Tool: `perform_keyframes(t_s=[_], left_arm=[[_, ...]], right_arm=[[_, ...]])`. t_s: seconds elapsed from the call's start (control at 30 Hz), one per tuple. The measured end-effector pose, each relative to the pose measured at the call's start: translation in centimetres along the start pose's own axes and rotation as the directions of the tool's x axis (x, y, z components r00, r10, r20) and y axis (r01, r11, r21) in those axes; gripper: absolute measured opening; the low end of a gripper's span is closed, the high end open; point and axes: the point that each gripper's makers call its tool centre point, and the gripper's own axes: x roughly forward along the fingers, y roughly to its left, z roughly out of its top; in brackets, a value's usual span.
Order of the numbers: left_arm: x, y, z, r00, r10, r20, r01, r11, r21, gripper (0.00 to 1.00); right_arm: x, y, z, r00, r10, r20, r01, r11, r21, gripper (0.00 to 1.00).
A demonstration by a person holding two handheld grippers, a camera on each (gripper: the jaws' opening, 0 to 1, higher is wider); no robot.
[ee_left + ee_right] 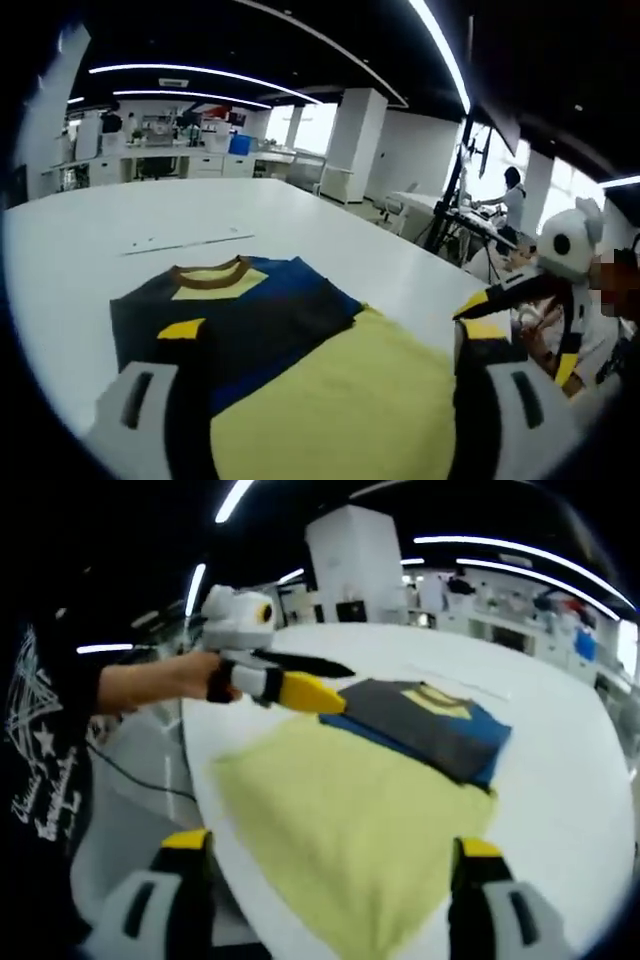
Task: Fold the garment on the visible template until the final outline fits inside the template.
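Observation:
A yellow garment (340,400) lies flat on the white table (70,260). Its upper part is folded over, showing dark grey and blue panels (270,310) and a brown collar (210,275). My left gripper (332,330) is open, its jaws spread wide over the cloth with nothing held. In the right gripper view the same garment (350,820) spreads toward me, with the dark and blue part (440,730) farther off. My right gripper (332,845) is open above its near hem. The left gripper (345,685), held by a hand, hovers at the garment's left edge. The right gripper (478,305) enters from the right.
Thin line marks (190,242) run across the table beyond the collar. The table's near edge (200,780) drops to the floor beside a person in a dark shirt (40,760). Desks, a white pillar (350,140) and a seated person (512,195) stand far behind.

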Motion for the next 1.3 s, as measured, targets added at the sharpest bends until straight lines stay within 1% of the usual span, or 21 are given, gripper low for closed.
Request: perform_keyframes(t_s=[0.13, 0.17, 0.23, 0.3, 0.33, 0.43, 0.53, 0.63, 0.7, 0.77, 0.83, 0.87, 0.9, 0.97, 1.0, 1.1, 1.17, 1.2, 1.23, 1.27, 1.3], left_arm=[[-2.2, 0.1, -1.1, 1.000, 0.000, -0.026, 0.001, 0.999, 0.038, 0.99], [-2.4, 0.1, -1.2, 1.000, 0.000, -0.028, 0.001, 0.999, 0.039, 0.99], [-3.6, 0.4, -1.8, 0.999, -0.005, -0.034, 0.006, 0.999, 0.039, 0.98], [-4.8, 0.2, -1.8, 1.000, -0.004, -0.009, 0.005, 0.999, 0.043, 0.95], [-5.4, 0.4, -2.3, 1.000, -0.002, -0.019, 0.003, 0.998, 0.060, 0.95], [-6.7, 0.6, -2.7, 1.000, 0.001, -0.029, 0.001, 0.998, 0.063, 0.94], [-7.9, 0.4, -3.1, 0.999, -0.007, -0.032, 0.009, 0.999, 0.050, 0.91], [-9.1, 0.2, -4.0, 0.998, -0.009, -0.057, 0.013, 0.997, 0.073, 0.89], [-9.6, 0.2, -4.5, 0.998, -0.013, -0.068, 0.018, 0.997, 0.073, 0.88], [-10.1, -0.3, -5.1, 0.997, -0.013, -0.081, 0.019, 0.997, 0.070, 0.88], [-10.6, -0.1, -5.6, 0.996, -0.014, -0.090, 0.020, 0.997, 0.070, 0.87], [-10.8, -0.1, -6.0, 0.995, -0.004, -0.103, 0.011, 0.998, 0.063, 0.87], [-11.1, -0.4, -6.5, 0.994, -0.009, -0.113, 0.015, 0.998, 0.058, 0.86], [-11.4, -0.9, -7.1, 0.991, -0.009, -0.131, 0.019, 0.997, 0.076, 0.82], [-11.6, -1.0, -7.6, 0.990, -0.011, -0.141, 0.024, 0.995, 0.094, 0.81], [-12.1, -1.5, -8.5, 0.988, -0.017, -0.156, 0.030, 0.997, 0.077, 0.78], [-12.4, -1.6, -9.3, 0.986, -0.014, -0.168, 0.027, 0.997, 0.072, 0.78], [-12.4, -1.5, -9.4, 0.985, -0.015, -0.170, 0.027, 0.997, 0.072, 0.78], [-12.8, -1.6, -10.1, 0.983, -0.021, -0.183, 0.035, 0.997, 0.073, 0.77], [-12.9, -1.7, -10.4, 0.981, -0.025, -0.192, 0.041, 0.996, 0.080, 0.77], [-13.2, -1.7, -11.0, 0.976, -0.026, -0.215, 0.048, 0.994, 0.101, 0.75]], right_arm=[[0.0, 0.2, -0.1, 1.000, 0.003, -0.010, -0.003, 1.000, -0.008, 0.99], [0.0, 0.2, -0.2, 1.000, 0.003, -0.010, -0.003, 1.000, -0.008, 0.99], [0.1, 0.4, -0.3, 1.000, 0.005, -0.015, -0.006, 1.000, -0.007, 0.99], [0.1, 0.5, -0.5, 1.000, 0.005, -0.019, -0.005, 1.000, -0.004, 0.99], [0.1, 0.5, -0.6, 1.000, 0.005, -0.020, -0.005, 1.000, -0.004, 0.99], [0.2, 0.7, -1.2, 0.999, 0.002, -0.032, -0.002, 1.000, -0.004, 0.98], [0.2, 0.9, -1.8, 0.999, 0.005, -0.038, -0.005, 1.000, 0.005, 0.98], [0.2, 1.0, -2.6, 0.999, 0.002, -0.054, -0.001, 1.000, 0.007, 0.97], [0.1, 1.0, -2.9, 0.998, -0.001, -0.060, 0.001, 1.000, 0.006, 0.96], [0.0, 1.0, -3.2, 0.998, -0.005, -0.064, 0.006, 1.000, 0.008, 0.96], [-0.1, 1.0, -3.5, 0.998, -0.009, -0.061, 0.010, 1.000, 0.014, 0.95], [-0.1, 1.0, -3.6, 0.998, -0.011, -0.060, 0.013, 1.000, 0.022, 0.95], [-0.1, 1.0, -3.8, 0.998, -0.012, -0.062, 0.013, 1.000, 0.025, 0.95], [-0.2, 0.9, -4.1, 0.998, -0.020, -0.066, 0.022, 0.999, 0.028, 0.93], [-0.2, 0.7, -4.5, 0.997, -0.031, -0.071, 0.033, 0.999, 0.027, 0.92], [-0.2, 0.6, -4.9, 0.997, -0.041, -0.072, 0.044, 0.999, 0.030, 0.90], [-0.2, 0.5, -5.4, 0.996, -0.047, -0.077, 0.050, 0.998, 0.032, 0.89], [-0.2, 0.5, -5.4, 0.996, -0.048, -0.077, 0.051, 0.998, 0.031, 0.88], [-0.2, 0.4, -5.7, 0.995, -0.056, -0.081, 0.057, 0.998, 0.013, 0.87], [-0.2, 0.4, -5.9, 0.995, -0.059, -0.083, 0.060, 0.998, 0.008, 0.85], [-0.1, 0.3, -6.3, 0.994, -0.064, -0.092, 0.064, 0.998, 0.000, 0.83]])
